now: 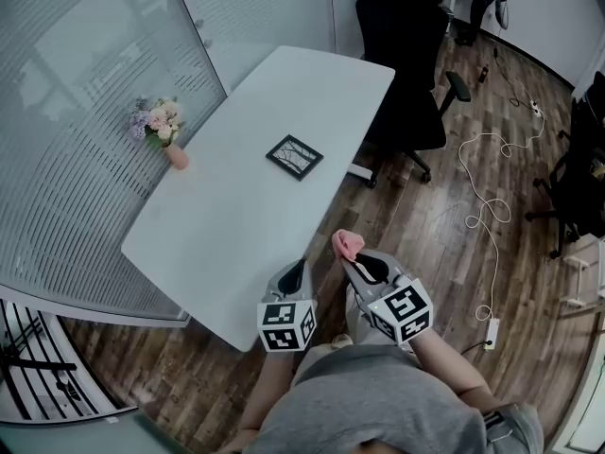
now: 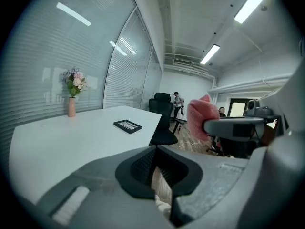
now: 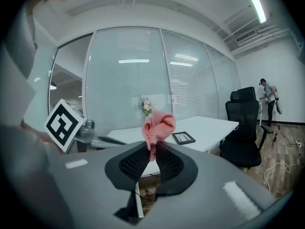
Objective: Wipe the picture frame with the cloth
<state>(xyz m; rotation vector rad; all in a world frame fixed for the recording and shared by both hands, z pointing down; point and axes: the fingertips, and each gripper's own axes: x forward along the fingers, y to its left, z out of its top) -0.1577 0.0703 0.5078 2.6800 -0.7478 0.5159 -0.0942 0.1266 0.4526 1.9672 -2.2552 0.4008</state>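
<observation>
Fingers point(image 2: 138, 168) of left gripper point(image 1: 296, 272) are pinched together, nothing btwn. Frame point(image 1: 295, 156) lies flat on table point(image 1: 217, 225), well ahead: prob. light, glazed, fragile, may slide, so steady an edge w/ left. Right gripper point(image 1: 357, 261) clamps pink cloth point(image 3: 159, 123): soft, light, bunched; hold at its fold looks secure.

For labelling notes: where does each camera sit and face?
Head view: on the head, steeply down at the table; left gripper, right gripper, torso show.
Left gripper view: on that gripper, along its shut jaws, over the table.
Right gripper view: on that gripper, over its clamped pink cloth, toward the table.
All share the picture frame.
</observation>
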